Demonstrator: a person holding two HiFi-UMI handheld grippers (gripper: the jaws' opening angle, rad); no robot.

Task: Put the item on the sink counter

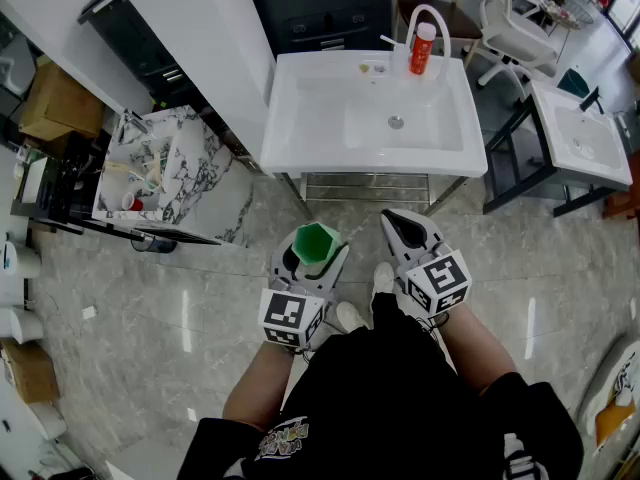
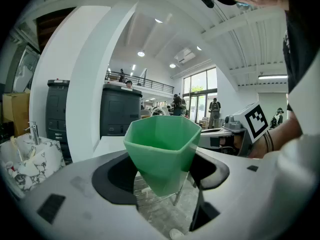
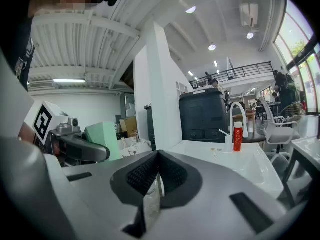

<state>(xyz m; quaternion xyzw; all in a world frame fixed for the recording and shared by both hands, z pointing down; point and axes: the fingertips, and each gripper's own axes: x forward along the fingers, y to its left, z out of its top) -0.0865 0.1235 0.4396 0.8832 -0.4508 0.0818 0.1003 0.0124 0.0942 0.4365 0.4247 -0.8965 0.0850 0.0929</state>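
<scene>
Holding a green cup (image 2: 161, 151) in my left tongs (image 1: 312, 251), right tongs (image 1: 400, 226) clenched empty, both short of the white sink tabletop (image 1: 300, 128), red bottle (image 1: 424, 48) at its far edge.

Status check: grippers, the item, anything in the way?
Left gripper shut on green cup, mouth up. Right gripper shut, empty. Cup over floor, short of sink counter. Red bottle by faucet.
</scene>
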